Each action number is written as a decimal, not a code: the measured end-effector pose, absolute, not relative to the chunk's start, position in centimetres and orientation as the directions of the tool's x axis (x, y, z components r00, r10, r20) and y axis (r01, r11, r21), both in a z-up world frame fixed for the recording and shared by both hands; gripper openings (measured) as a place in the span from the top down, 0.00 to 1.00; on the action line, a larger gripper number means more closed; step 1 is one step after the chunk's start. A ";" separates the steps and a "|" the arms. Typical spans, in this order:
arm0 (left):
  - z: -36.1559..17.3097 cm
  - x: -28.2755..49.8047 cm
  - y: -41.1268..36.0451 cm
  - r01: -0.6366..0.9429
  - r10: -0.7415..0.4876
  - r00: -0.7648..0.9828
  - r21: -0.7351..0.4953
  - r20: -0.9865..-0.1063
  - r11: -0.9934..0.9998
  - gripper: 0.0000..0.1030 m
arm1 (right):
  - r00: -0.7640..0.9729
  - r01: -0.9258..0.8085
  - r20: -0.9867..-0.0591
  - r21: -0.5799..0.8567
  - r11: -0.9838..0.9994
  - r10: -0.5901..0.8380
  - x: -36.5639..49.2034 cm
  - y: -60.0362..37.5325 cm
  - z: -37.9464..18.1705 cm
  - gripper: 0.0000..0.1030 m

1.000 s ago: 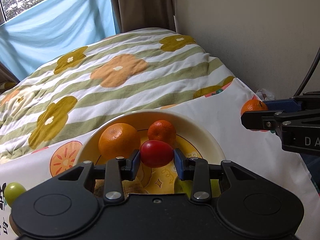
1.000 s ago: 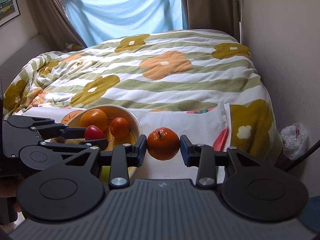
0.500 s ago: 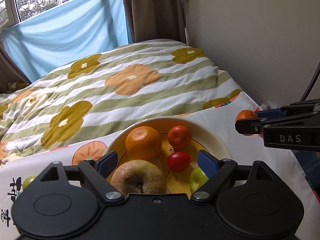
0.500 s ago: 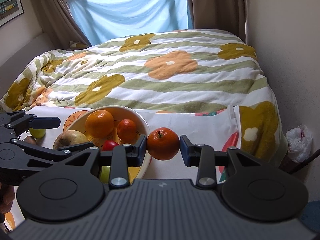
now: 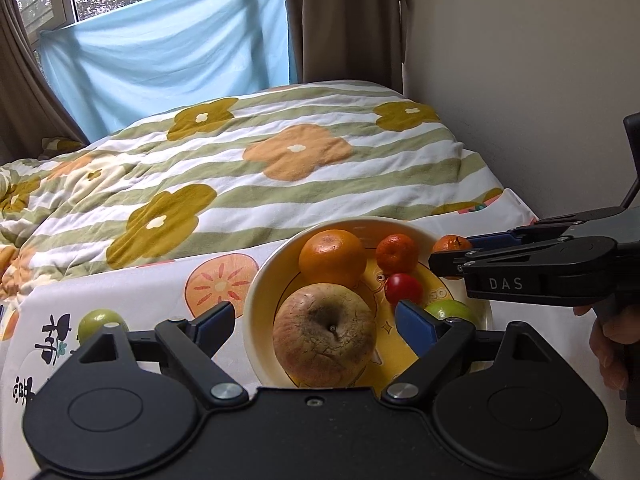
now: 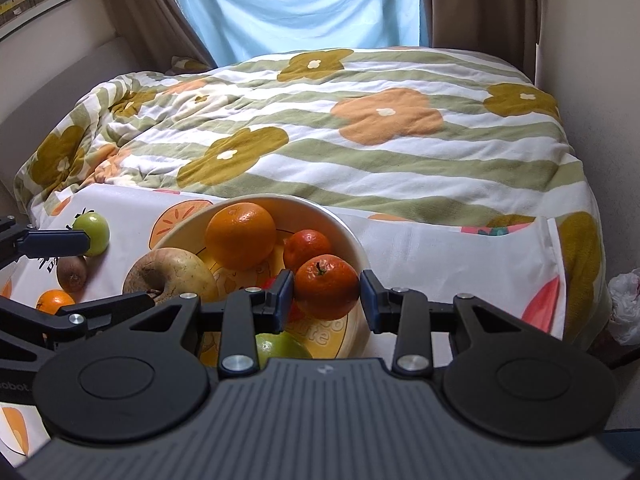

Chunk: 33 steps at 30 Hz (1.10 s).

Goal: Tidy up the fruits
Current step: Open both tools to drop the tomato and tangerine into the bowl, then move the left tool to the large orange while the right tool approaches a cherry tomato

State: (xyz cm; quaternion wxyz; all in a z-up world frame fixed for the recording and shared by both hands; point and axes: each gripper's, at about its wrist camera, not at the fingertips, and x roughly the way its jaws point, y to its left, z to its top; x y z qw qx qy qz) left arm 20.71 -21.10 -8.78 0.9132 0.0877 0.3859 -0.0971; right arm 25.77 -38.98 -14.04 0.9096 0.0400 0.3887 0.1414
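Left gripper [image 5: 316, 322]: jaws apart, empty, lower centre, clear of bowl.
Right gripper [image 6: 326, 300]: clamped on small orange mandarin [image 6: 326, 286], apparently over cream ceramic bowl [image 6: 352, 236] for release.

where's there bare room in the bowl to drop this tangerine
The bowl has bare yellow floor on its right side, between the small tangerine and the near rim. The left half is crowded: orange and big apple touching, red fruit and green fruit nearer.
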 end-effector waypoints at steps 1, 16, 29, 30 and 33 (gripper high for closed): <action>-8.7 20.6 -21.0 0.242 -0.107 0.685 0.086 -0.721 0.966 0.12 | 0.658 -0.231 -0.695 0.181 0.956 0.290 25.9 -38.9 -14.1 0.49; -8.0 18.4 -20.7 0.189 -0.070 0.711 0.095 -0.700 0.977 0.08 | 0.706 -0.176 -0.659 0.189 0.966 0.258 24.4 -40.1 -12.9 0.00; -5.0 14.8 -19.7 0.115 -0.031 0.758 0.086 -0.652 0.990 0.02 | 0.744 -0.184 -0.621 0.166 0.969 0.248 20.6 -40.4 -9.0 0.00; -4.7 14.3 -19.5 0.102 -0.024 0.762 0.084 -0.647 0.991 0.02 | 0.746 -0.190 -0.618 0.160 0.969 0.248 20.1 -40.3 -8.5 0.00; -3.6 13.0 -18.6 0.065 -0.007 0.777 0.070 -0.630 0.995 0.02 | 0.745 -0.206 -0.615 0.158 0.966 0.259 19.0 -39.9 -7.5 0.00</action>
